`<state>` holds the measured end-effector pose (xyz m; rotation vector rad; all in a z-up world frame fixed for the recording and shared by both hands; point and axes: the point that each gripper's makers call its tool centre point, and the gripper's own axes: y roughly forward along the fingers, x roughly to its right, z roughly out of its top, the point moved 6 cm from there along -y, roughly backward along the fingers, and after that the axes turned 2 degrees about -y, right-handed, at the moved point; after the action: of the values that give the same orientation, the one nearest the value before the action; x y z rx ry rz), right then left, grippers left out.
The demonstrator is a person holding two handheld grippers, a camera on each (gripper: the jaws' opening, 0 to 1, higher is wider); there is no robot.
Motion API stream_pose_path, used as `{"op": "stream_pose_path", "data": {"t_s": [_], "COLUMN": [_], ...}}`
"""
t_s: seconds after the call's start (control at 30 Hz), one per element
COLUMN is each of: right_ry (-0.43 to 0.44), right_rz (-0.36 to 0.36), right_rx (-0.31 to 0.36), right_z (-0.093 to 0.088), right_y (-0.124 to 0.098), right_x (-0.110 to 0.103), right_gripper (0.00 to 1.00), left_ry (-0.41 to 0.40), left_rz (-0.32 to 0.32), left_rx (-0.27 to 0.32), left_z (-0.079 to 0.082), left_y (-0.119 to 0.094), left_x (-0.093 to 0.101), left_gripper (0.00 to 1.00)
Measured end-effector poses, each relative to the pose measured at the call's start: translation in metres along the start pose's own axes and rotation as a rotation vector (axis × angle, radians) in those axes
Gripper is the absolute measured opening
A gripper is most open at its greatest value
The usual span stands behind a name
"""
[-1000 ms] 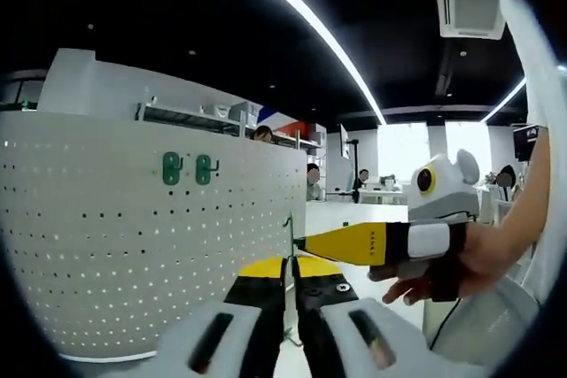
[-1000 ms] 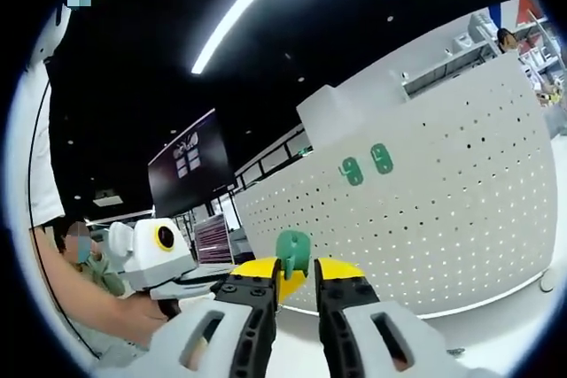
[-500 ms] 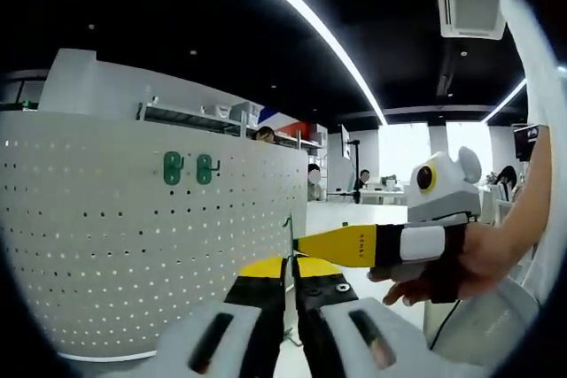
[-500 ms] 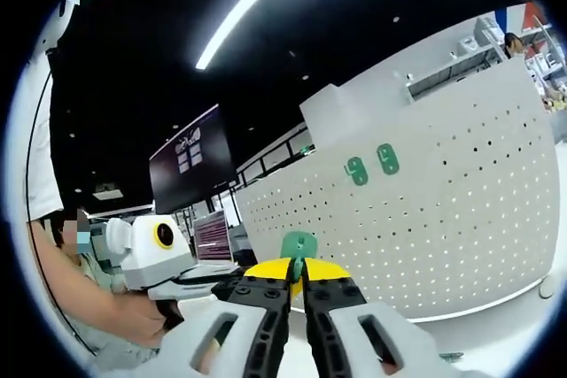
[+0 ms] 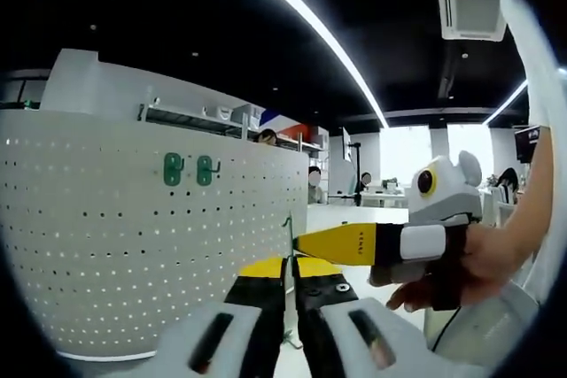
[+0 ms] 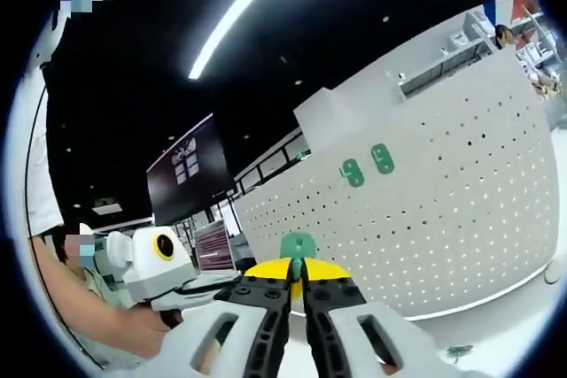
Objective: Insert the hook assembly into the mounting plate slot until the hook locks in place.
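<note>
A white perforated mounting plate [image 5: 133, 245] curves across the left gripper view, with two green hooks [image 5: 188, 168] hanging side by side on it. The same plate [image 6: 443, 219] and green hooks [image 6: 367, 165] appear in the right gripper view. My right gripper [image 6: 297, 270] is shut on a third green hook [image 6: 298, 244], which stands up between its yellow tips, well short of the plate. In the left gripper view this right gripper [image 5: 299, 243] reaches in from the right, its held hook [image 5: 289, 226] seen edge-on. My left gripper [image 5: 289, 265] is shut with nothing between its jaws.
A person's hand [image 5: 469, 263] holds the right gripper. The left gripper [image 6: 217, 281] and an arm [image 6: 80, 307] sit at the lower left of the right gripper view. A dark wall screen [image 6: 182, 174] hangs behind. Desks and seated people [image 5: 312, 179] lie beyond the plate's edge.
The right gripper's jaws closed onto the green hook, which now stands straighter between them. The left gripper has stayed shut and nearly still.
</note>
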<state>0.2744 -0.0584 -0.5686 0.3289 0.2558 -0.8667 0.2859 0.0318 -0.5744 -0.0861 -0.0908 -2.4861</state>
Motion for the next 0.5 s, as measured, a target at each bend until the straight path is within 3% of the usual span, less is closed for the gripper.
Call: {"op": "stream_pose_path", "data": {"t_s": [0.5], "right_ry": [0.038], "right_rz": [-0.01], "right_rx": [-0.031], "right_z": [0.0], "right_y": [0.0024], "right_x": [-0.0001], "right_gripper": [0.01], "left_ry": [0.0], "left_rz": [0.014], "left_rx": [-0.016], "left_z": [-0.0018], "left_y": [-0.0011], "left_x": [0.0], "left_gripper": [0.02]}}
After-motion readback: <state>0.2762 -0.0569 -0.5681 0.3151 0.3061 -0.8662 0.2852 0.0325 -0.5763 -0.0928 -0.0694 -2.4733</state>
